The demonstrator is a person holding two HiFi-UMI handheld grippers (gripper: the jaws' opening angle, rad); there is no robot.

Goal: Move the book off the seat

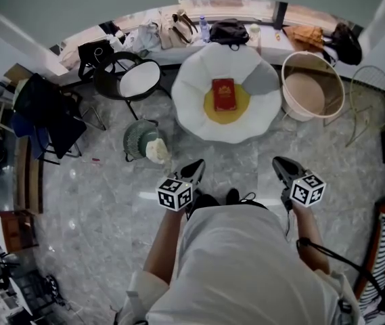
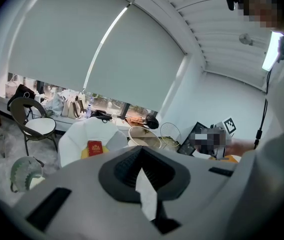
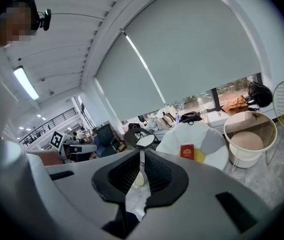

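Book (image 1: pixel 224 94): red, rectangular, flat on white petal-shaped seat (image 1: pixel 192 107).

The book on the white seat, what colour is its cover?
Red. The book shows best in the head view.

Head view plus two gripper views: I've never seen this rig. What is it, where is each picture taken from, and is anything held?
No robot here: a person wears a head camera and carries a two-jaw gripper in each hand. The head view looks down on the left gripper and right gripper; each gripper view looks along its own jaws. Both are shut and empty. Ahead, a red book lies on the yellow cushion of a white seat, untouched.
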